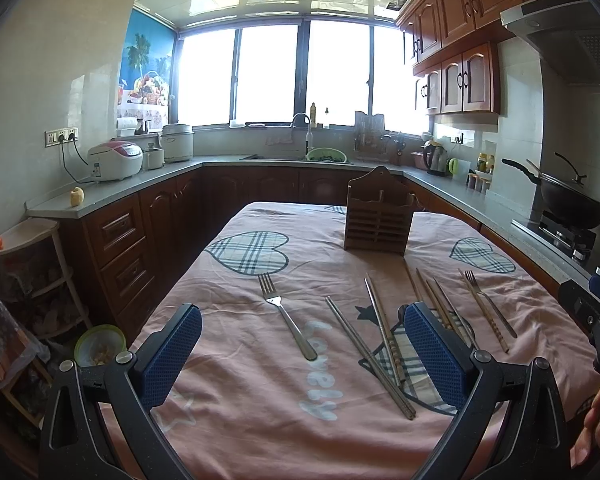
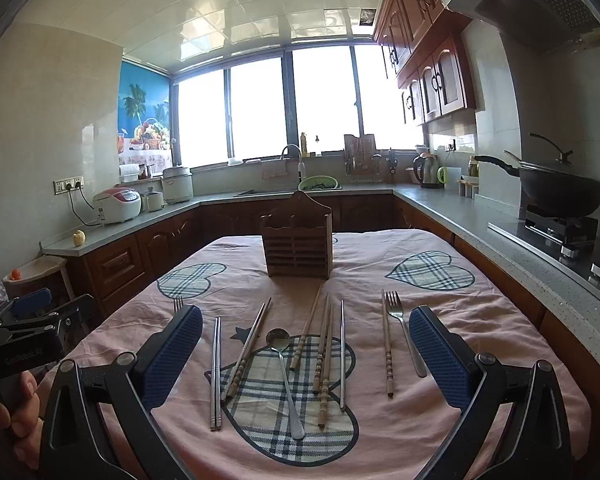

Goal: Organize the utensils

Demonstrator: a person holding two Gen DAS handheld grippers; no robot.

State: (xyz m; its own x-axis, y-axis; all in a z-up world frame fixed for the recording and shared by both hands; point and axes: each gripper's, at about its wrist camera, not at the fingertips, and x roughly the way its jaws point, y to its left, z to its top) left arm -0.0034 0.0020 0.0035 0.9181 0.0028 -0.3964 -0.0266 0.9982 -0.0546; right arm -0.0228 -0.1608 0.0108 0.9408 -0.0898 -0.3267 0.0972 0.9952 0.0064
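Observation:
A wooden utensil holder (image 1: 378,218) stands upright at the far end of the pink tablecloth (image 1: 260,392); it also shows in the right wrist view (image 2: 297,242). Utensils lie flat in a row: a fork (image 1: 286,314), metal chopsticks (image 1: 370,356), wooden chopsticks (image 2: 324,356), a spoon (image 2: 286,376), a second fork (image 2: 404,334) beside a single wooden chopstick (image 2: 387,352). My left gripper (image 1: 302,354) is open and empty, above the left fork and metal chopsticks. My right gripper (image 2: 306,354) is open and empty, above the spoon and chopsticks.
Counters wrap around the table on three sides. A rice cooker (image 1: 115,160) sits on the left counter, a sink (image 1: 296,156) under the window, a kettle (image 1: 436,158) and a wok (image 1: 572,200) on the stove at right. A shelf rack (image 1: 32,276) stands left.

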